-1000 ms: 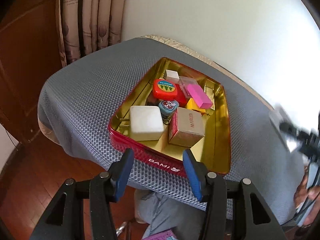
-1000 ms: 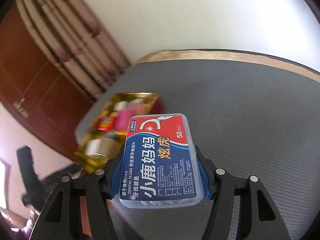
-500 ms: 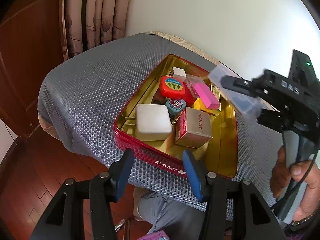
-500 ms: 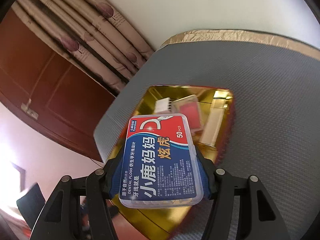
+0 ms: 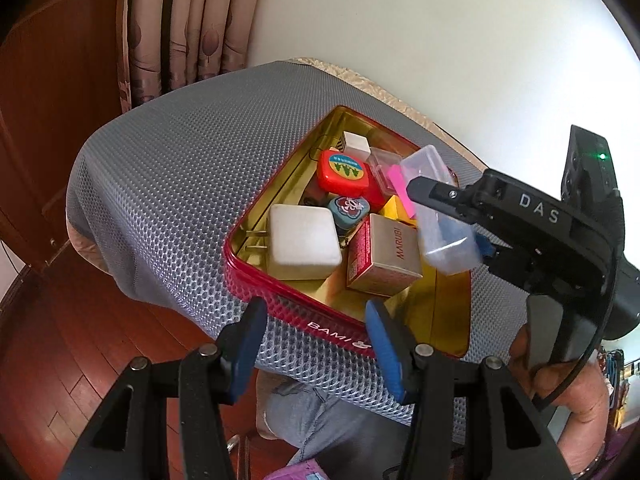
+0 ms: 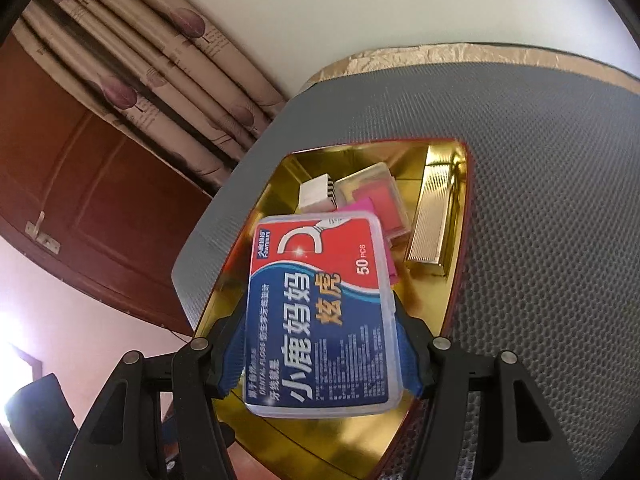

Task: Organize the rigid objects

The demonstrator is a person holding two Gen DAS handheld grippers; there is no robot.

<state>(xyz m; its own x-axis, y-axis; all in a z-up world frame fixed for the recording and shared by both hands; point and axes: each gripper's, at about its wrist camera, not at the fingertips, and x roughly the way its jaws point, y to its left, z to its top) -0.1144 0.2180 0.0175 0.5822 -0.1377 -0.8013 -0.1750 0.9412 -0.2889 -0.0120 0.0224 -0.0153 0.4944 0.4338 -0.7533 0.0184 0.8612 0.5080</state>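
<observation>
A red tin with a gold inside (image 5: 280,292) sits on the grey mesh-covered table; it also shows in the right wrist view (image 6: 460,216). It holds a white charger (image 5: 302,242), a MARUBI box (image 5: 386,256), a red round case (image 5: 344,172), a pink block (image 5: 398,178) and other small items. My right gripper (image 6: 320,354) is shut on a clear dental floss box (image 6: 320,312) and holds it above the tin's right part; the box also shows in the left wrist view (image 5: 440,216). My left gripper (image 5: 316,340) is open and empty at the tin's near edge.
The table (image 5: 180,168) has curtains (image 5: 184,28) and a wooden door (image 6: 100,184) to its left and a white wall behind. A wooden floor (image 5: 52,360) lies below the near edge. A gold ribbed box (image 6: 434,216) lies in the tin.
My right gripper has carried the floss box from beside the tin to above it and lower. My left gripper has edged a little closer to the tin.
</observation>
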